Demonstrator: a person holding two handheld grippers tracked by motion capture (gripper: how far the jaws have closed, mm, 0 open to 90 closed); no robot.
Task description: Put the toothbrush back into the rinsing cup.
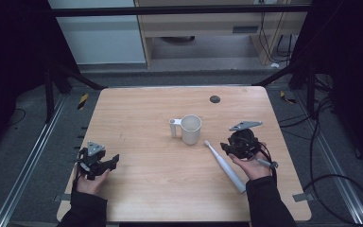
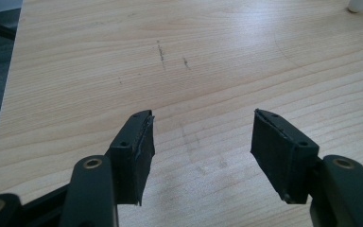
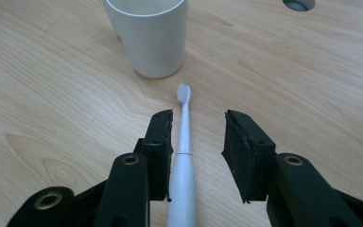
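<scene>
- Left gripper [image 1: 115,161] at the near left of the table [image 1: 137,198], jaws wide apart over bare wood, nothing between them.
- Right gripper [image 3: 198,142]: jaws released, toothbrush [image 3: 183,156] lying flat on the table between them, just beside the left pad, not pinched.
- Brush head points at the cup [image 3: 149,38], just short of its base.
- Cup upright mid-table.

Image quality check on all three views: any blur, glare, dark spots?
High view: table evenly lit, surroundings at both sides nearly black, cup and toothbrush small but sharp. Left gripper view: wood grain crisp, no glare, jaws in the foreground a bit soft. Right gripper view: toothbrush and cup sharp, soft shadow under the cup, no blown highlights.
</scene>
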